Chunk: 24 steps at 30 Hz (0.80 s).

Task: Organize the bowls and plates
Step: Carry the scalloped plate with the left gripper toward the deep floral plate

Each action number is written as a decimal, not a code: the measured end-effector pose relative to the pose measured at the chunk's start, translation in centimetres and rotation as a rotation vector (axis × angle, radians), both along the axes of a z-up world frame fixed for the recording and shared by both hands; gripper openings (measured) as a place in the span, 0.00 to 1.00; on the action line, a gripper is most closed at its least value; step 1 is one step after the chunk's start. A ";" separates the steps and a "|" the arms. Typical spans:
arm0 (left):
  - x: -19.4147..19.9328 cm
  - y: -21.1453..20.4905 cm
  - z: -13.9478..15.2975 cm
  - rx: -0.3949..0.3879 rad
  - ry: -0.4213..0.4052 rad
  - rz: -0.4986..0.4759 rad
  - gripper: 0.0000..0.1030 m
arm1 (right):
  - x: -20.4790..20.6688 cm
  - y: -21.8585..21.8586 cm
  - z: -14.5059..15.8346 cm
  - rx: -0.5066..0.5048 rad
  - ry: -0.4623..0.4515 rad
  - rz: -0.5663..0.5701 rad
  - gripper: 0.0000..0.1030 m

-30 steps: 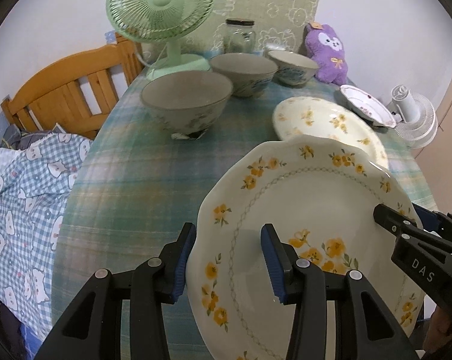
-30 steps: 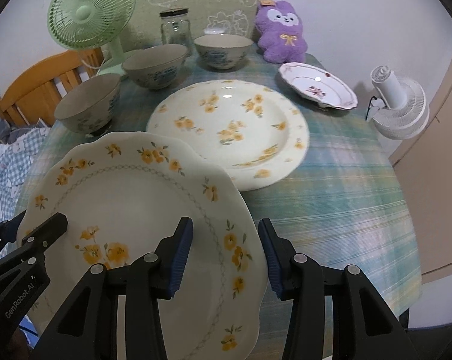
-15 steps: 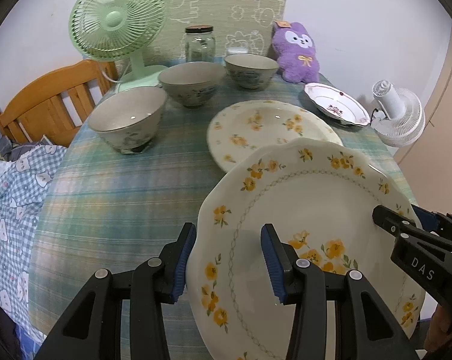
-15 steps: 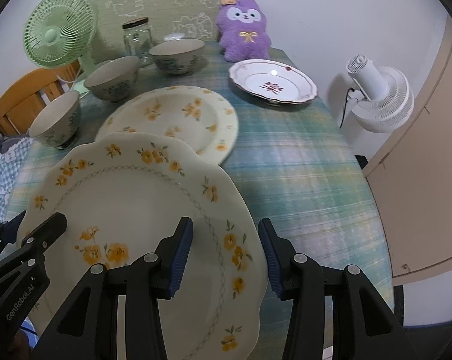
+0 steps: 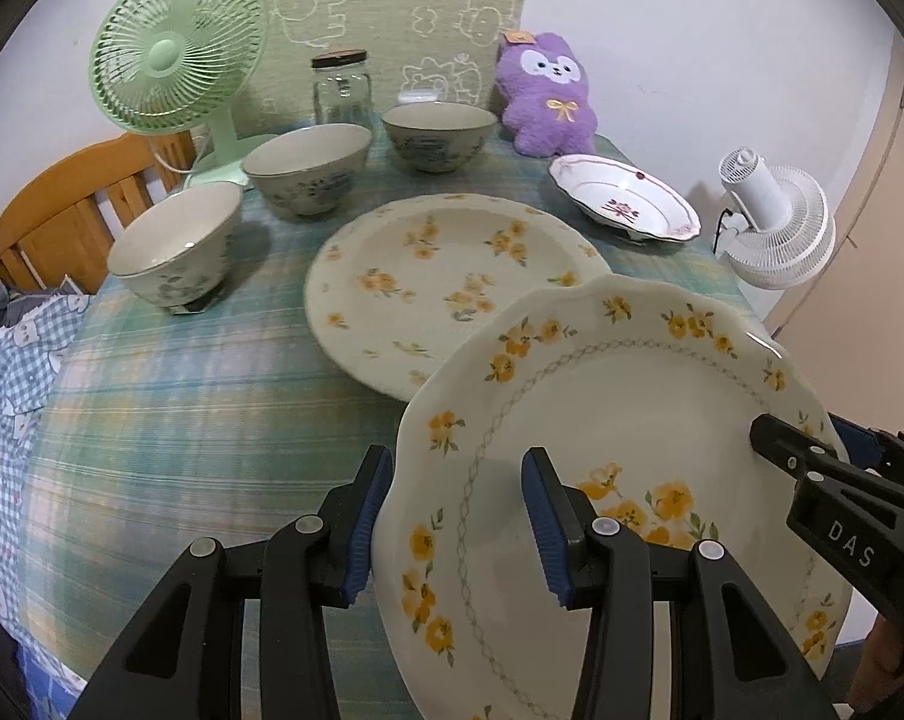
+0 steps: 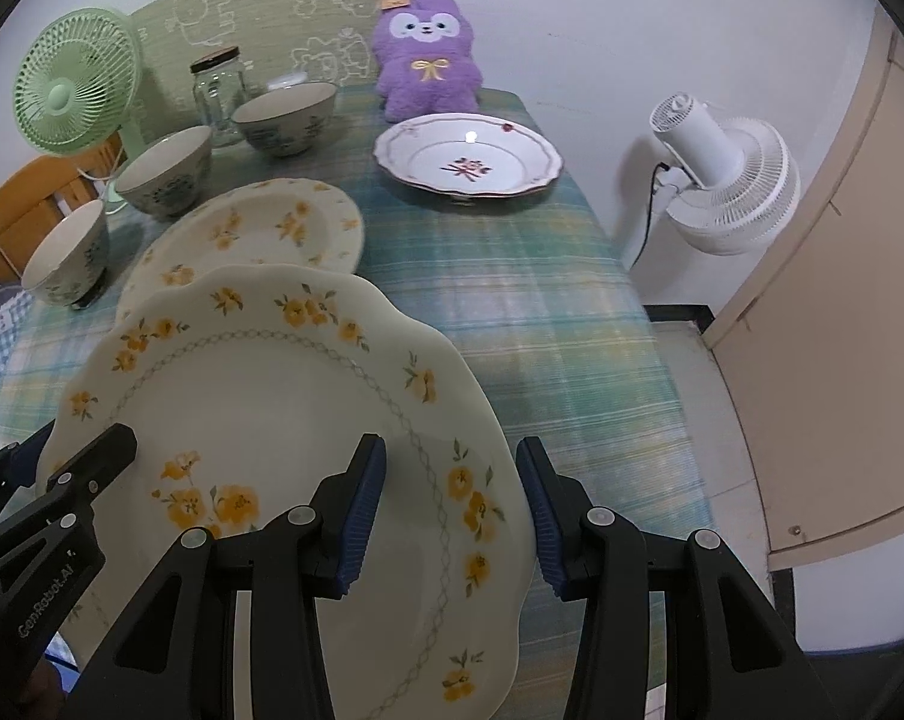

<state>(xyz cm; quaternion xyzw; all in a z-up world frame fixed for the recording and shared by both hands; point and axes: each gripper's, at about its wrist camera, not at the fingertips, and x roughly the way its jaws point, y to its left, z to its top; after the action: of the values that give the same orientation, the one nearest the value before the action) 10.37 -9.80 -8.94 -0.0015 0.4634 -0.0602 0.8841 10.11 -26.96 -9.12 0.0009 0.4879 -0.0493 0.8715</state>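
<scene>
I hold a cream plate with yellow flowers (image 5: 619, 420) (image 6: 272, 396) above the near part of the table. My left gripper (image 5: 460, 519) is shut on its left rim. My right gripper (image 6: 452, 510) is shut on its right rim. A second yellow-flowered plate (image 5: 446, 282) (image 6: 254, 228) lies on the table just beyond it. A white plate with a red flower (image 5: 625, 198) (image 6: 469, 159) sits at the far right. Three grey-green bowls (image 5: 176, 243) (image 5: 308, 168) (image 5: 437, 135) stand in a row along the far left.
The table has a green plaid cloth (image 5: 182, 396). A green fan (image 5: 176, 78), a glass jar (image 5: 341, 87) and a purple plush toy (image 5: 541, 96) stand at the back. A white fan (image 6: 721, 174) is beyond the right edge. A wooden bed frame (image 5: 50, 204) is at left.
Both grippers and the held plate have swung to the right across the table. The bowls now sit further left in view and the red-flower plate is nearer the centre.
</scene>
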 end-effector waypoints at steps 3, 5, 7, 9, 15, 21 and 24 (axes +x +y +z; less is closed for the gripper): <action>0.2 -1.3 -0.2 -0.004 0.002 -0.003 0.44 | 0.1 -1.3 -0.3 -0.004 0.004 -0.004 0.47; 0.3 -2.2 -0.4 -0.005 0.006 -0.008 0.44 | 0.2 -2.4 -0.6 -0.006 0.010 -0.010 0.47; 0.4 -3.0 -0.6 -0.005 0.007 -0.013 0.44 | 0.3 -3.3 -0.8 -0.005 0.016 -0.016 0.47; 0.6 -3.9 -0.7 -0.004 0.008 -0.019 0.44 | 0.4 -4.1 -1.0 -0.004 0.018 -0.022 0.47; 1.3 -5.8 -2.0 -0.003 0.044 -0.030 0.44 | 0.6 -6.2 -2.1 0.000 0.032 -0.038 0.47; 1.5 -6.7 -3.4 0.000 0.077 -0.014 0.44 | 1.0 -7.3 -3.5 0.012 0.046 -0.047 0.47; 1.6 -7.1 -4.0 0.007 0.090 -0.009 0.44 | 1.2 -7.6 -4.1 0.015 0.058 -0.050 0.47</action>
<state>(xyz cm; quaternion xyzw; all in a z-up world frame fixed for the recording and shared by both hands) 11.93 -16.87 -12.95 0.0011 0.5030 -0.0623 0.8620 11.29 -34.53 -13.27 0.0183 0.5133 -0.0675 0.8554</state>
